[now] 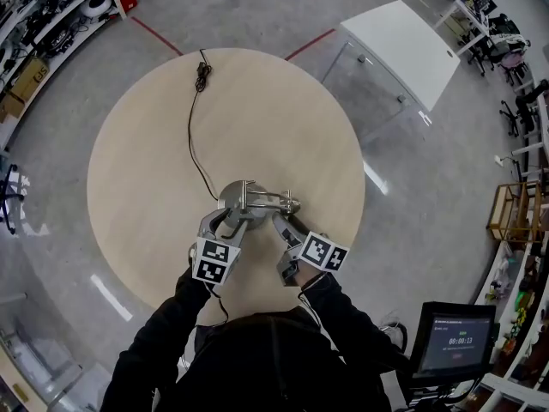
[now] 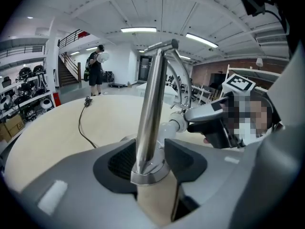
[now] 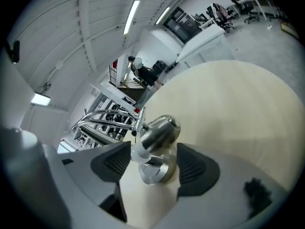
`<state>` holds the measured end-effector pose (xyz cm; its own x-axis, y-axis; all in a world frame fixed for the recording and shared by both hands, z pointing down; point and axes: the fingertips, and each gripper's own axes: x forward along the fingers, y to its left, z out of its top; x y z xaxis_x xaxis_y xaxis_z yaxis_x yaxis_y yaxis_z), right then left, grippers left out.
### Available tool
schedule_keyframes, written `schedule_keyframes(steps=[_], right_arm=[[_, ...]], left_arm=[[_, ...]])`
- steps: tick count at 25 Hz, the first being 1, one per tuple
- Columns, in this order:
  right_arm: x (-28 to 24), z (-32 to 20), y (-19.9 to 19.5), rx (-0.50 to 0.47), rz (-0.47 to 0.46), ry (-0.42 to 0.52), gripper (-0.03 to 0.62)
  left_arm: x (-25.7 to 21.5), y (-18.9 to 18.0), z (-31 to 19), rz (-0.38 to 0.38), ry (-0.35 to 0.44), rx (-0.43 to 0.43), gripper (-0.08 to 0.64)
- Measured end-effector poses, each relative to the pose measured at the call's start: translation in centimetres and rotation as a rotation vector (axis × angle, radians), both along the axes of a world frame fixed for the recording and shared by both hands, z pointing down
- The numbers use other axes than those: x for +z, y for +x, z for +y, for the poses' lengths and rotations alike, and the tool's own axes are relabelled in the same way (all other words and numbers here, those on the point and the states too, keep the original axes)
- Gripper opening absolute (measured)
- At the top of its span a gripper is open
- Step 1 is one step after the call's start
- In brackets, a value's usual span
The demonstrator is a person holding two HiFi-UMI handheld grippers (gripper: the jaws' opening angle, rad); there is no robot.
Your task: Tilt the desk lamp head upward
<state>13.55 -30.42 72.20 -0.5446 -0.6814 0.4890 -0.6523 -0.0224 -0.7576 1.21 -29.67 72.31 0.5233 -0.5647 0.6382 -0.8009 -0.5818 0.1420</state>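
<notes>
The chrome desk lamp stands on the round wooden table, near its front edge. Both grippers reach in from the person's side. My left gripper is at the lamp's base; in the left gripper view the upright pole rises between the open jaws, and the pads do not press on it. My right gripper is at the lamp's right end. In the right gripper view the chrome lamp head sits between the open pads, with a gap on each side.
The lamp's black cord runs from the base across the table to the far edge. A white desk stands at the back right and a monitor at the lower right. Shelves line the left wall. A person stands far off.
</notes>
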Motion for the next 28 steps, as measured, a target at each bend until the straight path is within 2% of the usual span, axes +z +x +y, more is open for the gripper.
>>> schedule_keyframes(steps=[11, 16, 21, 28], right_arm=[[1.0, -1.6, -0.5, 0.109, -0.185, -0.012, 0.308], [0.8, -1.1, -1.1, 0.101, -0.242, -0.006, 0.307], [1.2, -2.2, -0.9, 0.101, -0.226, 0.003, 0.307], [-0.1, -2.4, 0.6, 0.096, -0.105, 0.046, 0.307]], left_arm=[[4.6, 2.6, -1.5, -0.128, 0.011, 0.134, 0.222], [5.0, 3.0, -1.4, -0.127, 0.014, 0.13, 0.222], [5.6, 3.1, -2.3, -0.079, 0.01, 0.113, 0.222], [5.7, 2.7, -2.4, -0.071, 0.016, 0.107, 0.224]])
